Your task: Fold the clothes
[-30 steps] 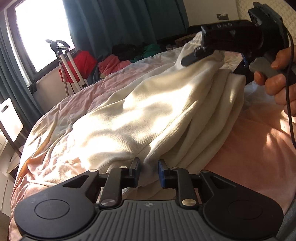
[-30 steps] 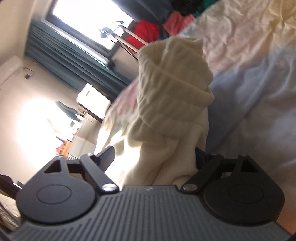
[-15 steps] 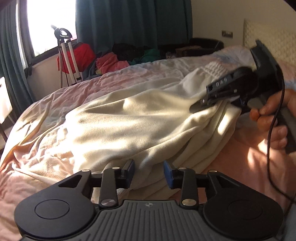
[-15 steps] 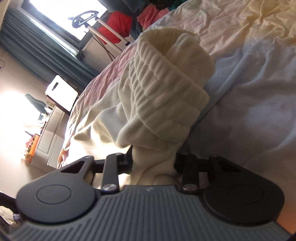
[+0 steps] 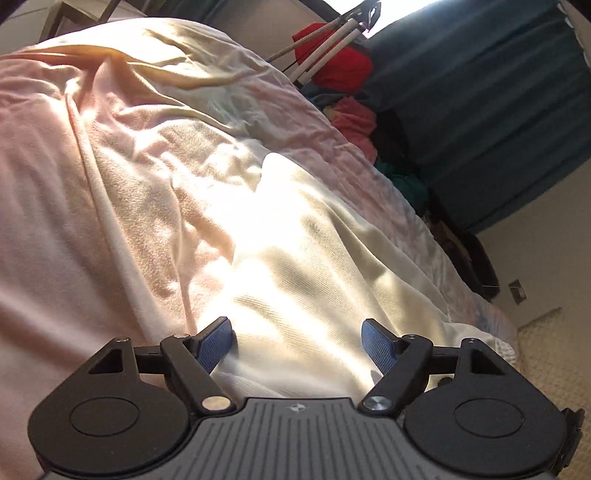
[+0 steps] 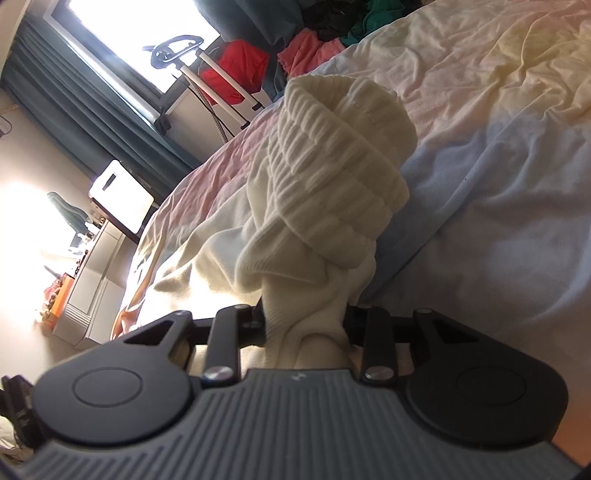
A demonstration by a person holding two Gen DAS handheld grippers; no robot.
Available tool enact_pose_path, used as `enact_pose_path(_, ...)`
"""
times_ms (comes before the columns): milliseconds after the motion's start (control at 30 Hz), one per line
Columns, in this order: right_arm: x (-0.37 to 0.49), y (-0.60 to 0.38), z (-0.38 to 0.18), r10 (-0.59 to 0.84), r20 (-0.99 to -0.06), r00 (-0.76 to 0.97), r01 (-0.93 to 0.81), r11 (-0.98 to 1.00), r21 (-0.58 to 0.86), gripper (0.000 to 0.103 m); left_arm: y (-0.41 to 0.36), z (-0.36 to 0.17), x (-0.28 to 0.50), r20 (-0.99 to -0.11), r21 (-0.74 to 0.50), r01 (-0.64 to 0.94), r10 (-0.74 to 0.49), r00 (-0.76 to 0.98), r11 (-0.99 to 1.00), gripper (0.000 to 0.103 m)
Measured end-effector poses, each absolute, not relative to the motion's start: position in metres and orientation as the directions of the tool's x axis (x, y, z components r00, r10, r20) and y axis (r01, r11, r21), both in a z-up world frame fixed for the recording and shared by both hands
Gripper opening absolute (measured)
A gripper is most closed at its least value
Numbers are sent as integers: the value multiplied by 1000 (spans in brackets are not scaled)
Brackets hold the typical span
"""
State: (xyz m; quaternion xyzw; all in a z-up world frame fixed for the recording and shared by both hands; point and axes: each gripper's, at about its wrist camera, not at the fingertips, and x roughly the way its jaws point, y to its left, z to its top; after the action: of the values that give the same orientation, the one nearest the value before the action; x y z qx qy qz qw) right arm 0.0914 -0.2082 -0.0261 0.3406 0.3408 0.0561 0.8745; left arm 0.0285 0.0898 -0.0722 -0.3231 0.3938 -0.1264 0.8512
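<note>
A cream knit garment (image 5: 314,240) lies spread over the pink bedsheet (image 5: 74,184). My left gripper (image 5: 295,328) hovers over its near part, tilted, with the jaws opening wide. Fabric shows under the gap, but neither blue pad presses on it. In the right wrist view the garment's ribbed end (image 6: 332,177) stands up in a rolled bunch. My right gripper (image 6: 304,321) is closing on the fabric below that bunch, and both fingers squeeze it. The sheet (image 6: 480,92) stretches beyond it.
A heap of red, coral, green and black clothes (image 5: 354,118) lies at the bed's far side, by teal curtains (image 5: 498,92) and a white-legged stand (image 5: 332,33). A white chair back (image 6: 122,195) and a low dresser (image 6: 85,277) stand beside the bed.
My left gripper let go of the garment's edge, opened wide, rolled over and swung sideways across the bed. My right gripper went from wide open to clamped on the bunched fabric.
</note>
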Motion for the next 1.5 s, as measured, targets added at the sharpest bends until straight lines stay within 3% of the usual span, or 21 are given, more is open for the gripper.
enact_pose_path(333,94,-208,-33,332,-570,751,152,753,640,35,92,-91,30,-633,-650,-103,-462,621,753,81)
enact_pose_path(467,95,-206,-42,315,-589,744,187,748,637,39,88,-91,28,-598,-686,-66,-510,619,724,70)
enact_pose_path(600,96,-205,-46,309,-610,730,215,743,634,41,78,-83,24,-581,-671,14,-537,611,741,70)
enact_pose_path(800,92,-206,-47,318,-600,734,226,718,658,40,80,-93,22,-595,-680,-19,-537,598,733,74)
enact_pose_path(900,88,-205,-44,311,-593,743,220,723,654,40,79,-90,19,-598,-655,6,-523,607,756,67)
enact_pose_path(1167,78,-204,-20,309,-532,788,153,739,656,32,80,-77,-2,-552,-617,60,-487,677,784,33)
enact_pose_path(1500,67,-230,15,337,-371,865,70,650,756,28,64,-22,-16,-407,-643,167,-518,753,748,24)
